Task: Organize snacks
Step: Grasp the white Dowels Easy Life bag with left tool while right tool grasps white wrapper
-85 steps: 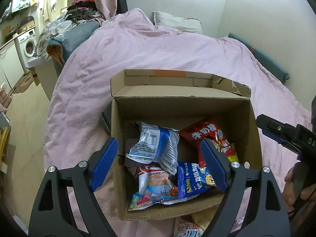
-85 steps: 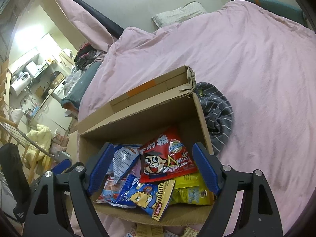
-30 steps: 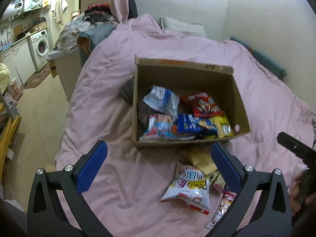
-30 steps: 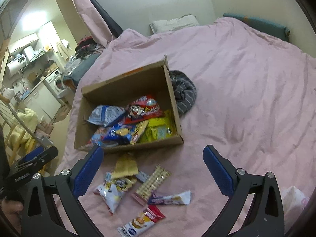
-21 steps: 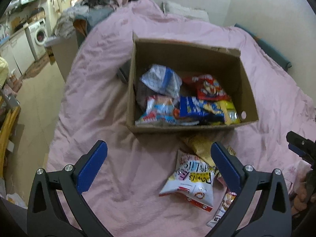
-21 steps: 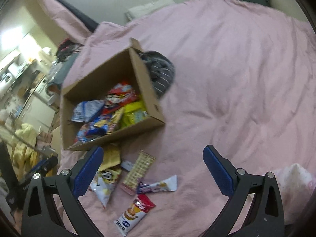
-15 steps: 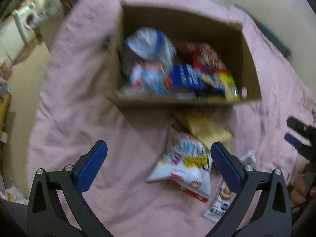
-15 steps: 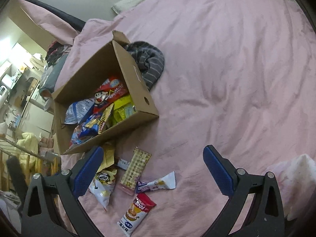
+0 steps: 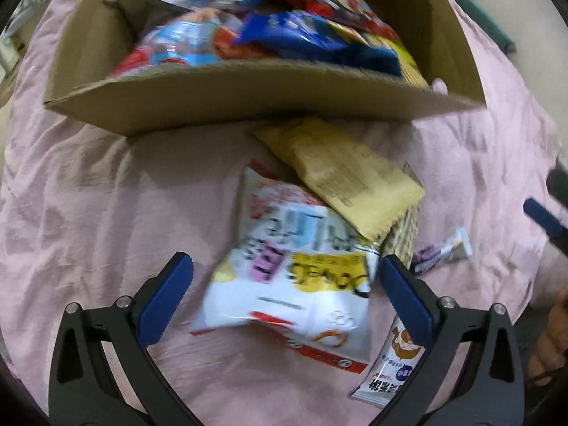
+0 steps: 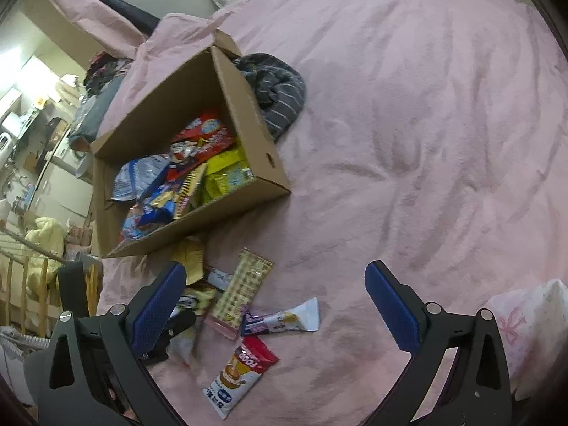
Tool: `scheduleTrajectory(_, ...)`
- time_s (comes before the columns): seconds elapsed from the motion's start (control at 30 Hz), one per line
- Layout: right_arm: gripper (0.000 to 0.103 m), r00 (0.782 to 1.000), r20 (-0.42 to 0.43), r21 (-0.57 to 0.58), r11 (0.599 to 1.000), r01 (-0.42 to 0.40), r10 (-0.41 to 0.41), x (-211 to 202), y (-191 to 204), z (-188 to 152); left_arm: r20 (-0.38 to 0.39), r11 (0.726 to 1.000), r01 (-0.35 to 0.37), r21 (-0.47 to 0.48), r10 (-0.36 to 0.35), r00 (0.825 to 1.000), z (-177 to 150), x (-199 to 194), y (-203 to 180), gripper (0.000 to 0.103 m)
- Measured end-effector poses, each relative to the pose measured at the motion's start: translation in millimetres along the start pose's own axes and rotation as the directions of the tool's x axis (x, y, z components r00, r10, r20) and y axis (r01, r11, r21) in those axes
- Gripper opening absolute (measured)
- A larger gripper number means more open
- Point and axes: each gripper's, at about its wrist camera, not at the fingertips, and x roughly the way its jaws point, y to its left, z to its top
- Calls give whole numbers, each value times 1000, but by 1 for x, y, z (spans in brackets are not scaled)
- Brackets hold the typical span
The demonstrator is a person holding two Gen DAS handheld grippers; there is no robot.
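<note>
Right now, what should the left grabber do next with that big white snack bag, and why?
Probably lower the left gripper a little and close on the white snack bag. Its jaws are open with the bag lying between them on the pink blanket, loose outside the cardboard box, which already holds other snacks. The yellow packet overlaps its far end, so grip the near end.

Cardboard box (image 10: 245, 113) blocks ahead; pink duvet (image 10: 426, 124) rightward lies open.

left gripper (image 9: 284, 296): jaws wide apart, over large white crinkly snack bag (image 9: 294, 277) | flat pale-yellow packet (image 9: 340, 174) overlaps its top edge | brown cardboard box (image 9: 248, 96) of snack bags behind | pink bedspread (image 9: 106, 184) beneath
</note>
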Motion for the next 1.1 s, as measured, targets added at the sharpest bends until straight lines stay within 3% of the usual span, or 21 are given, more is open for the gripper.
scheduleTrajectory(0.07,103,1000,-23,26,1000,9,-8,5,-7,0,-9,999,-10,31,11,1000,-4,2,-7,102)
scheduleTrajectory(0.17,103,997,-74,40,998,38,-35,15,-12,-3,-3,997,-8,71,8,1000,-6,1,-15,80)
scheduleTrajectory(0.33,103,987,-154,36,997,61,-55,34,-13,-7,11,997,-14,70,14,1000,-6,-6,-15,70)
scheduleTrajectory(0.63,103,981,-192,-7,999,37,-38,44,3,-8,-38,1000,8,15,-7,999,-30,-49,9,68)
scheduleTrajectory(0.9,102,940,-264,-197,966,168,-217,74,18,-26,102,997,-56,56,50,994,-20,-114,35,68)
scheduleTrajectory(1.0,102,926,-278,-236,953,190,-254,83,24,-30,154,996,-73,42,65,986,-18,-120,43,68)
scheduleTrajectory(1.1,102,912,-278,-289,932,219,-301,92,33,-37,149,998,-55,5,54,987,-18,-115,50,68)
